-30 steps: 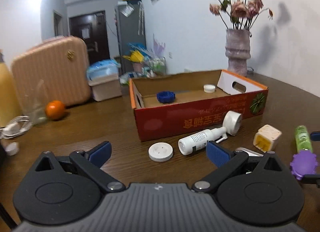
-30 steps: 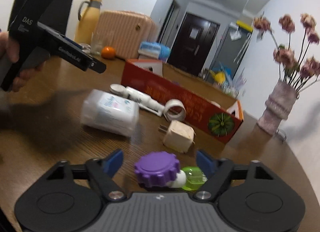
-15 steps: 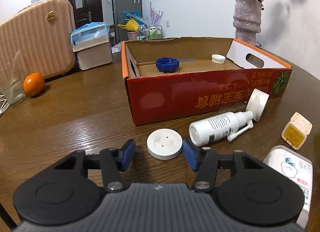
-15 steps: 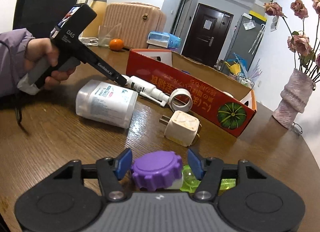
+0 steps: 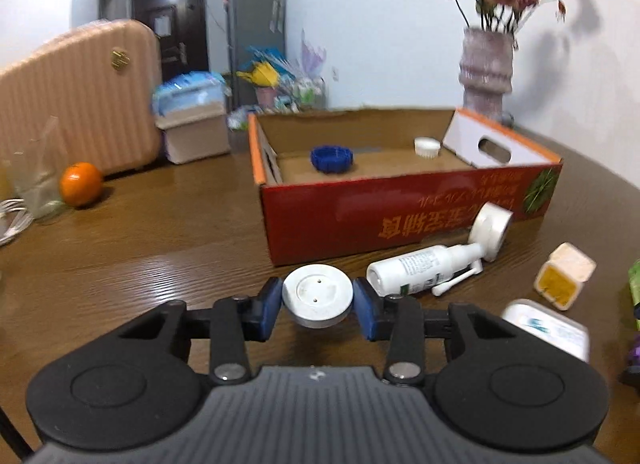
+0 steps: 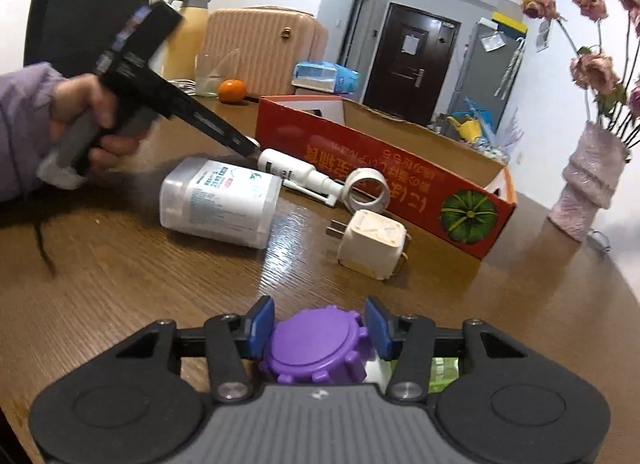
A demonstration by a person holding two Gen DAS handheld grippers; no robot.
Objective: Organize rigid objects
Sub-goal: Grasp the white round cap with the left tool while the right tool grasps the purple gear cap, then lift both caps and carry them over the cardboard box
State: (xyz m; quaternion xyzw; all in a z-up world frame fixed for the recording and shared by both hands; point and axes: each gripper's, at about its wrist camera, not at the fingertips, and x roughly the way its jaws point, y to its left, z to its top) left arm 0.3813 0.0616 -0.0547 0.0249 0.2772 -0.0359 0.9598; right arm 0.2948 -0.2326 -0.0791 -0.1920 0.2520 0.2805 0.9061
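On the wooden surface [image 5: 160, 240], bare room from 9 to 11 o'clock; red box [image 5: 400, 216] wall blocks 12.
- Left gripper [image 5: 318, 300]: jaws just closed, pads pressing a white disc [image 5: 317, 294], flat, round, two small holes.
- Right gripper [image 6: 319, 330]: jaws narrowed about a purple ridged cap [image 6: 316, 344]; left pad touching, right contact unclear.
- White spray bottle [image 5: 424, 268]: lying at 2 o'clock.
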